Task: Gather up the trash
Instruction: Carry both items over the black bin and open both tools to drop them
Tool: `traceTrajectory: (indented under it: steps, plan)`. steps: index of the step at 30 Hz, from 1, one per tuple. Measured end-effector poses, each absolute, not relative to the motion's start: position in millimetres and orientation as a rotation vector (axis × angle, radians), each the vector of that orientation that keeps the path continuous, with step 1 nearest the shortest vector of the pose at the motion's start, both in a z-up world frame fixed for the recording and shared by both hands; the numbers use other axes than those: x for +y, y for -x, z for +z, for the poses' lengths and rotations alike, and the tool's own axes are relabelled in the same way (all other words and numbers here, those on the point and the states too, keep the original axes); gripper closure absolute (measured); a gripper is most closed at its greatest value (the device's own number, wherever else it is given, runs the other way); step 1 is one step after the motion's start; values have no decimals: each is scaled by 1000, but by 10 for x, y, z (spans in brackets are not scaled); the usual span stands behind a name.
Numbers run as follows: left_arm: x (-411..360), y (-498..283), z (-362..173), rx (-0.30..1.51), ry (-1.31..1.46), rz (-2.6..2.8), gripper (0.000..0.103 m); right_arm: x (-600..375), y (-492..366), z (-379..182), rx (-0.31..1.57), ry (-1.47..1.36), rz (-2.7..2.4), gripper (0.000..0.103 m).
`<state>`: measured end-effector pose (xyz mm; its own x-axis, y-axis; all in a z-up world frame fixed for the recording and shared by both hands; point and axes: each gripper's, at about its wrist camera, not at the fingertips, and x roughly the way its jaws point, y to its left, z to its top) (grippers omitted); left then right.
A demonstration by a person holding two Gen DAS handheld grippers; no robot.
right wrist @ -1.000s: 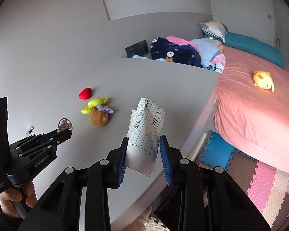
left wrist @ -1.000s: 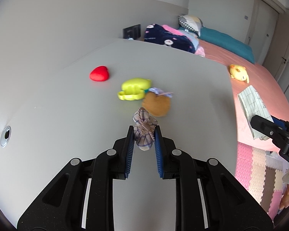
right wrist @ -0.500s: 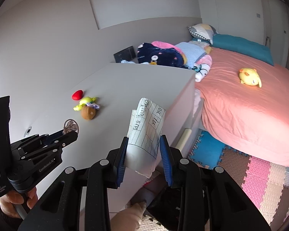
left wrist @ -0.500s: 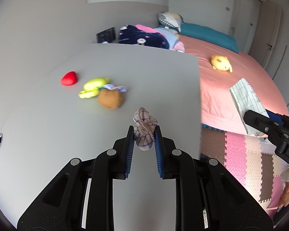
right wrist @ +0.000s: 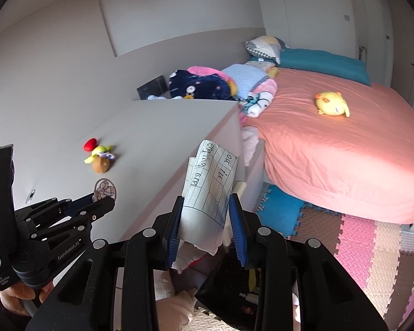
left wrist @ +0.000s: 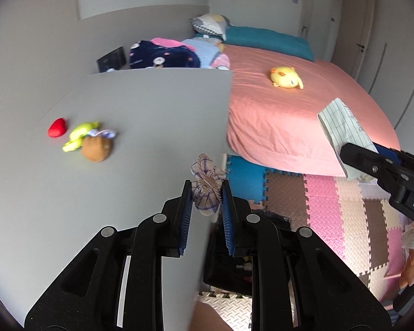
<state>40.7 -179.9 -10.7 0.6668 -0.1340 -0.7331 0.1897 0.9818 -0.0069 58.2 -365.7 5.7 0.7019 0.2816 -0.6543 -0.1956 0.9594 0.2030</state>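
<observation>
Left gripper (left wrist: 206, 193) is pinching a plaid cloth bundle (left wrist: 206, 187) at the grey table (left wrist: 140, 127) edge; right gripper (right wrist: 206, 215) is clamping a lined paper note (right wrist: 208, 190).

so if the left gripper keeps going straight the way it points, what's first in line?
Probably the bed. The left gripper, shut on the plaid wad, aims past the table edge, over the floor mats. Depth is unclear.

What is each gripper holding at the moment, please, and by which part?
The left gripper pinches the plaid cloth bundle by its lower body; the right gripper clamps the folded lined paper near its bottom end.
</observation>
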Motion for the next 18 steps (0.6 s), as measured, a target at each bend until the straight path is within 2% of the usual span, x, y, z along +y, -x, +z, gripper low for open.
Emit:
traceTrajectory:
  steps: [7,9,10,11,12,13,18]
  plan:
    - [-2110,-390,-167,849,-111,-277,82,-3925,-573,48,752,-136,215,68]
    - [-2204,-376,-193,864,-135,-319,80,-3966,-596,29,766,-127,202,64]
    - [-2252,-366,-208,870,-156,-340,70,-3982,-609,18,774,-112,186,59]
    - [-2288,-356,-219,869,-177,-342,36,-4001,-623,8,774,-100,152,40]
    - [-2314,-345,-224,857,-202,-322,16,-4028,-624,0,769,-96,117,22]
    - [-2329,-322,-222,833,-223,-293,6,-4071,-616,-1,759,-97,81,21]
    - [-2286,-343,-228,834,-236,-268,6,-4243,-635,-29,754,-131,21,20]
